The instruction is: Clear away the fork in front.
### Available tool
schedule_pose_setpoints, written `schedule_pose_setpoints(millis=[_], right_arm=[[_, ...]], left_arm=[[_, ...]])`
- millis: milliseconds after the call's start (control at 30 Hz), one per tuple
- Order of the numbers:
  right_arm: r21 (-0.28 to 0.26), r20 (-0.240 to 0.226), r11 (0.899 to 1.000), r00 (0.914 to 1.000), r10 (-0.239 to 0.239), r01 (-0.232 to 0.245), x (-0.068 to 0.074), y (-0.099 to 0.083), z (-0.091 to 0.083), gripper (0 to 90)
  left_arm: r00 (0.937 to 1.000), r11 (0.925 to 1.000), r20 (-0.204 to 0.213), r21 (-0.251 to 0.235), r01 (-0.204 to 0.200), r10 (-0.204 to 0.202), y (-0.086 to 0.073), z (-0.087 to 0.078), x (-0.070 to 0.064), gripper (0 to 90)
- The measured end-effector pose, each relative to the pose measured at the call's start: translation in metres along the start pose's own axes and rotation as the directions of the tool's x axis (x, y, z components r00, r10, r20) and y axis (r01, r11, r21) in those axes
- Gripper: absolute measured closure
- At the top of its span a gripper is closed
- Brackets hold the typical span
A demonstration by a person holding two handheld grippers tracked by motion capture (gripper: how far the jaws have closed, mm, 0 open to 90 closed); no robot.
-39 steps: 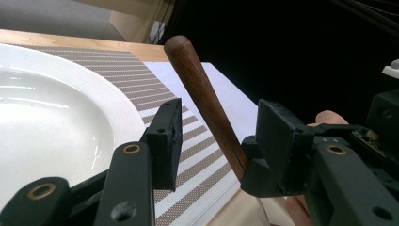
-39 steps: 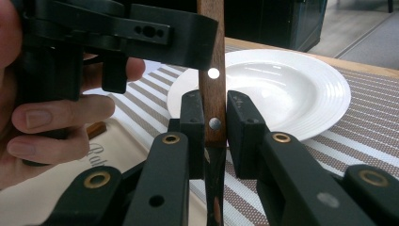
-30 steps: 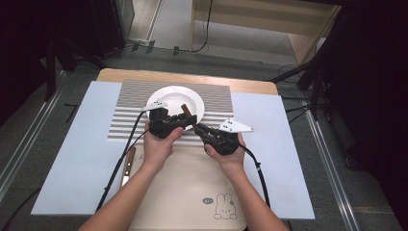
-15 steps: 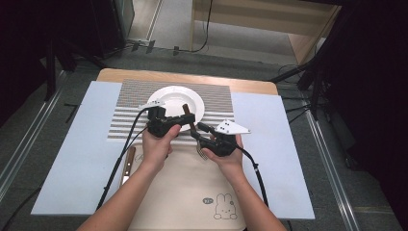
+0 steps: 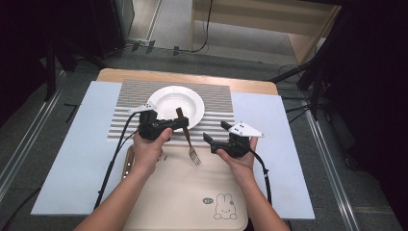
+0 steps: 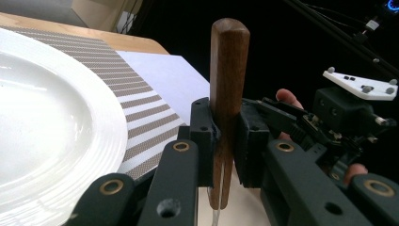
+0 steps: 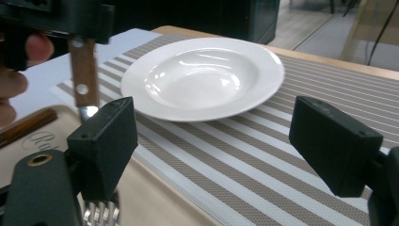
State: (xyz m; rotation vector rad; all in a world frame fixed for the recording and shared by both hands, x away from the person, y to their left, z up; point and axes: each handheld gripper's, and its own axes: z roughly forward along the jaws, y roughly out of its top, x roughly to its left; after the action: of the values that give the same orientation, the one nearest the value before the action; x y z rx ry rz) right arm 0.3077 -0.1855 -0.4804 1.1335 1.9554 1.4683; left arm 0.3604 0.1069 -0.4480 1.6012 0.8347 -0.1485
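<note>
High view shows your left gripper (image 5: 179, 124) clamped on the wooden handle of a fork (image 5: 186, 135), which hangs tines-down over the near edge of the striped placemat (image 5: 216, 103) and the far edge of the cream tray (image 5: 192, 192), just beside the white plate (image 5: 175, 103). Your right gripper (image 5: 213, 133) sits a little to the right with its jaws spread wide and nothing between them. If you mean to pass the fork across, bring the right jaws square to the handle above or below the left grip, not onto the slim metal neck, and close fully before the left lets go. If you mean to lay it down, lower it until the tines touch, then tip the handle flat so it does not drop or knock the plate rim. Under the placemat and tray lies a pale blue sheet (image 5: 72, 149) on a wooden table (image 5: 192, 77); a second wooden-handled utensil (image 5: 129, 161) rests at the tray's left edge. Around the table the room is dark, with cables on a grey floor (image 5: 231, 53).
</note>
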Motion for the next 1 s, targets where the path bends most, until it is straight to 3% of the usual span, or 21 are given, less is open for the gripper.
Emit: schedule_pose_setpoints(millis=[67,467,1000], right_arm=[[-0.006,0.006,1.0,1.0,0.003,-0.003,-0.004,-0.003,-0.005,0.0],[-0.052,0.06,0.998,0.9972,0.044,-0.041,-0.027,-0.017,-0.035,0.0],[-0.087,0.149,0.992,0.9829,0.109,-0.097,-0.055,-0.043,-0.079,0.0]], left_arm=[[1.0,1.0,-0.001,-0.001,0.0,0.0,0.0,-0.003,0.0,78.6],[0.9996,0.9999,0.026,-0.005,-0.013,0.013,-0.001,-0.024,-0.004,79.0],[0.9994,0.9999,0.033,0.002,0.011,-0.011,-0.011,-0.052,-0.001,79.1]])
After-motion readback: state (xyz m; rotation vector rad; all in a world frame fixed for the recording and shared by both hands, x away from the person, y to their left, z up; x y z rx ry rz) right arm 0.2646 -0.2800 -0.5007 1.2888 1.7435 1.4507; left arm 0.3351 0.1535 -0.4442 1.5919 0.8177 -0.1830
